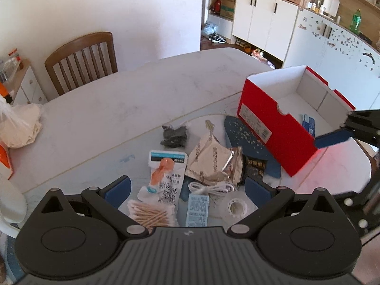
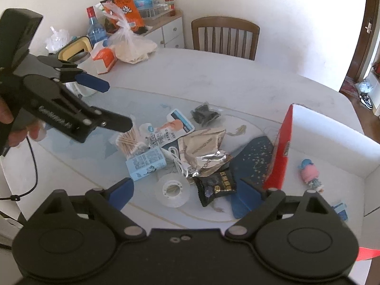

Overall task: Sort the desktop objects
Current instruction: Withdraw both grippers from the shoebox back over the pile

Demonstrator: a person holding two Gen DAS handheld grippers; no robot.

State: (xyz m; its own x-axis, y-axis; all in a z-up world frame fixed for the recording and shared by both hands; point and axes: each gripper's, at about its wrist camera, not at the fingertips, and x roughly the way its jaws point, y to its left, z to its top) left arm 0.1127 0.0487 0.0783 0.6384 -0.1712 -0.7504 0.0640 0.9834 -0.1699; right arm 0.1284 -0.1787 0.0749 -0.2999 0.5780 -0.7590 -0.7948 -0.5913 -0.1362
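Though perhaps marble, cluttered white table (image 1: 147,99)

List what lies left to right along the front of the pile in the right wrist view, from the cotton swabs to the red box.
Cotton swabs → light blue carton → tape roll → black snack packet → red box, with a small doll inside it.

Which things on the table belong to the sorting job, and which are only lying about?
For the job: red box, tape roll, cotton swabs, silver pouch, black snack packet, white cable.

Lying about: wooden chair, plastic bag, orange carton, blue bottle.
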